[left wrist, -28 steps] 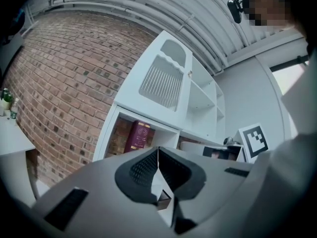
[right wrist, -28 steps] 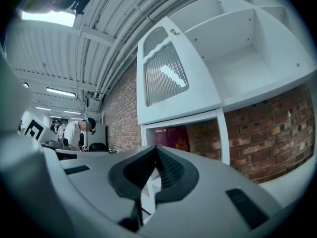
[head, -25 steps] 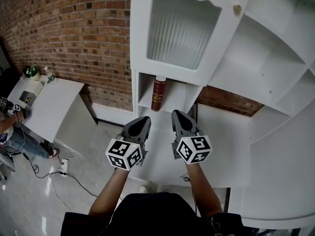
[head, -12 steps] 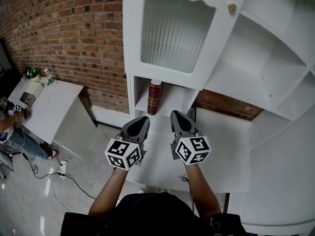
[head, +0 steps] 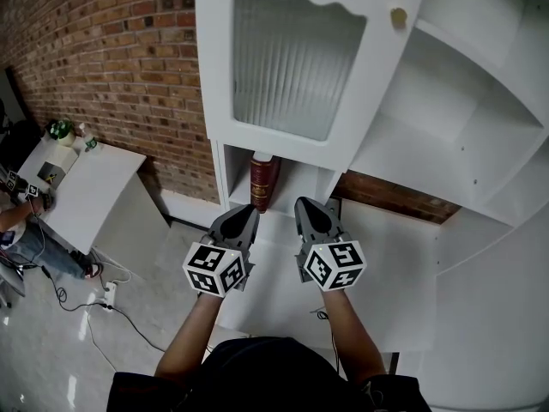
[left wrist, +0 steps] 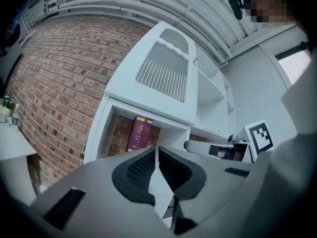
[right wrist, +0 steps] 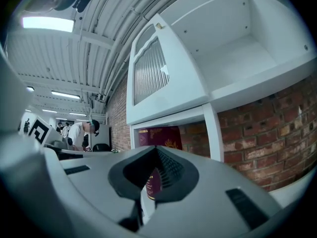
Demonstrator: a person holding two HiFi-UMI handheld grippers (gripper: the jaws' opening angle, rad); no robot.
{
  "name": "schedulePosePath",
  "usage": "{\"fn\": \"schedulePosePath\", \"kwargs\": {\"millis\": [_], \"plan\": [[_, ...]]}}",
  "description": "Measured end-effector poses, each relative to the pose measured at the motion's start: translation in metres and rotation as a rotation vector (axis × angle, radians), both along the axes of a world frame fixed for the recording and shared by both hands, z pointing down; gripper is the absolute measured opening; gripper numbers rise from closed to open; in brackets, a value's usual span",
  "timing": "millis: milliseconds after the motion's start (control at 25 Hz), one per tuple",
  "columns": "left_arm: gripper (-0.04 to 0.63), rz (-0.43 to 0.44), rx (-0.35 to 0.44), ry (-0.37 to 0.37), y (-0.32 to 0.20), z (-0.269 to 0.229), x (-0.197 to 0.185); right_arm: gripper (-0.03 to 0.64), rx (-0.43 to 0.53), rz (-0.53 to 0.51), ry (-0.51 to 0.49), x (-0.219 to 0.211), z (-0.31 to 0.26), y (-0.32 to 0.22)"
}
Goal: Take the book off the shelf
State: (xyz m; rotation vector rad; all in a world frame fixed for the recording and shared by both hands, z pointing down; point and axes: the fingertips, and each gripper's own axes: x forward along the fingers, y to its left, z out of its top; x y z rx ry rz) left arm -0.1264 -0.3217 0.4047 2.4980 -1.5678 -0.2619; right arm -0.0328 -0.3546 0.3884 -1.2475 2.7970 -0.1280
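Left tongs (head: 247, 211), right tongs (head: 306, 204): both pinched together, empty. Risk of knocking book (head: 264, 181) at 12 o'clock deeper into shelf (head: 220, 172) if unopened.

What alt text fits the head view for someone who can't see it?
A dark red book stands upright in the open compartment of a white cabinet, beneath its ribbed-glass door. The person's left gripper and right gripper are held side by side in front of it, fingers closed and empty. A brick wall lies behind.

Left hand-held gripper (head: 244, 215) and right hand-held gripper (head: 308, 209) point level, jaws closed.
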Motion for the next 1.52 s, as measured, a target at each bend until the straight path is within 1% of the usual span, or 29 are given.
{"fn": "schedulePosePath", "kwargs": {"millis": [160,280,320,400,480,720,800,920,1000,1080,1320,1520], "plan": [[0.018,-0.026,-0.013,0.001,-0.011,0.003,0.000,0.018,-0.012,-0.017,0.003,0.002,0.005,-0.009],[0.021,-0.062,-0.020,0.003,-0.019,0.003,-0.004,0.018,-0.021,-0.025,0.004,0.003,0.008,-0.014],[0.034,-0.073,-0.024,0.008,-0.022,0.003,-0.006,0.019,-0.025,-0.027,0.004,0.003,0.009,-0.015],[0.096,-0.087,-0.035,0.024,-0.026,0.005,-0.008,0.018,-0.033,-0.028,0.007,0.005,0.013,-0.017],[0.141,-0.100,-0.039,0.029,-0.031,0.006,-0.009,0.018,-0.040,-0.029,0.013,0.008,0.016,-0.018],[0.234,-0.154,-0.033,0.021,-0.048,0.005,-0.016,0.020,-0.045,-0.021,0.034,0.020,0.021,-0.020],[0.253,-0.162,-0.034,0.015,-0.054,0.005,-0.017,0.018,-0.051,-0.010,0.039,0.026,0.022,-0.022],[0.278,-0.183,-0.026,-0.019,-0.065,0.003,-0.016,0.020,-0.061,0.002,0.051,0.036,0.023,-0.025],[0.286,-0.201,-0.015,-0.063,-0.072,0.002,-0.015,0.020,-0.064,0.015,0.055,0.042,0.024,-0.027],[0.291,-0.203,-0.016,-0.086,-0.078,0.003,-0.012,0.019,-0.068,0.029,0.056,0.049,0.025,-0.029],[0.295,-0.183,-0.039,-0.095,-0.095,0.009,-0.002,0.019,-0.086,0.053,0.055,0.061,0.030,-0.035],[0.295,-0.183,-0.050,-0.108,-0.106,0.011,0.003,0.019,-0.088,0.070,0.064,0.068,0.033,-0.041]]}}
